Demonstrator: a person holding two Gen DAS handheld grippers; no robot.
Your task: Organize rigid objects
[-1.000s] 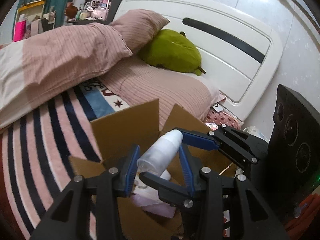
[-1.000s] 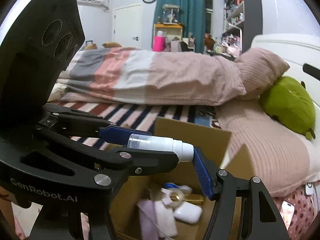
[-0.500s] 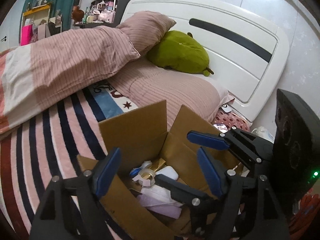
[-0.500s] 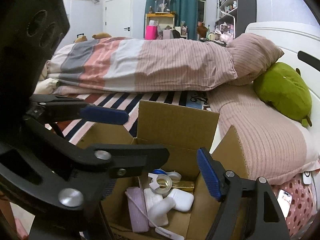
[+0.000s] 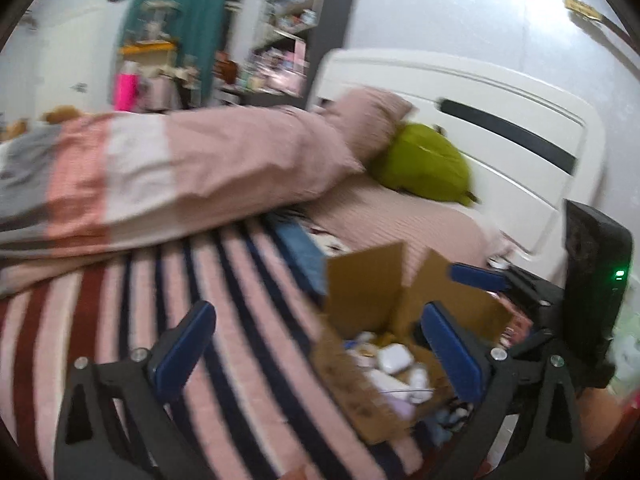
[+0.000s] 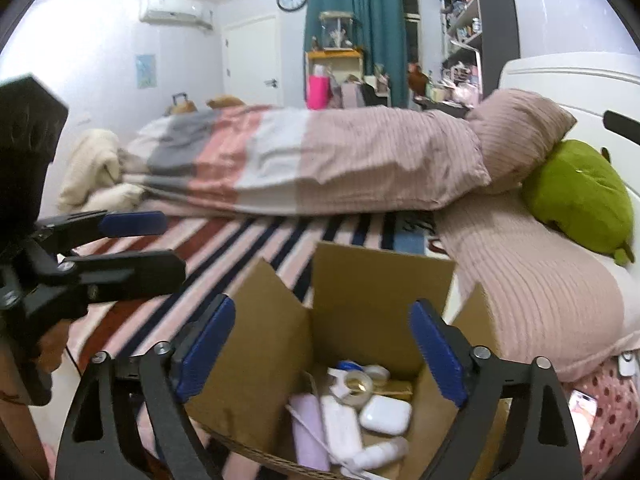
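An open cardboard box [image 6: 380, 300] stands on the bed's edge. It holds a white spray bottle [image 6: 378, 454] lying on its side, a white case [image 6: 386, 414], a tape roll [image 6: 356, 384] and a lilac item [image 6: 308, 432]. My right gripper [image 6: 322, 346] hangs over the box, jaws opening, nothing between them. My left gripper [image 5: 318, 352] is over the striped blanket to the left of the box [image 5: 364, 284], jaws also opening and bare. It shows at the left in the right wrist view [image 6: 172, 246]. The left wrist view is blurred.
A rolled striped duvet [image 6: 320, 160] lies across the bed behind the box. A pink pillow [image 6: 520, 132] and a green plush [image 6: 576, 196] rest by the white headboard [image 5: 500, 128]. A phone [image 6: 582, 404] lies low at the right.
A second ago both grippers held the white spray bottle over the box. It now lies in the box, both grippers stand wide, and the left one has swung left over the blanket.
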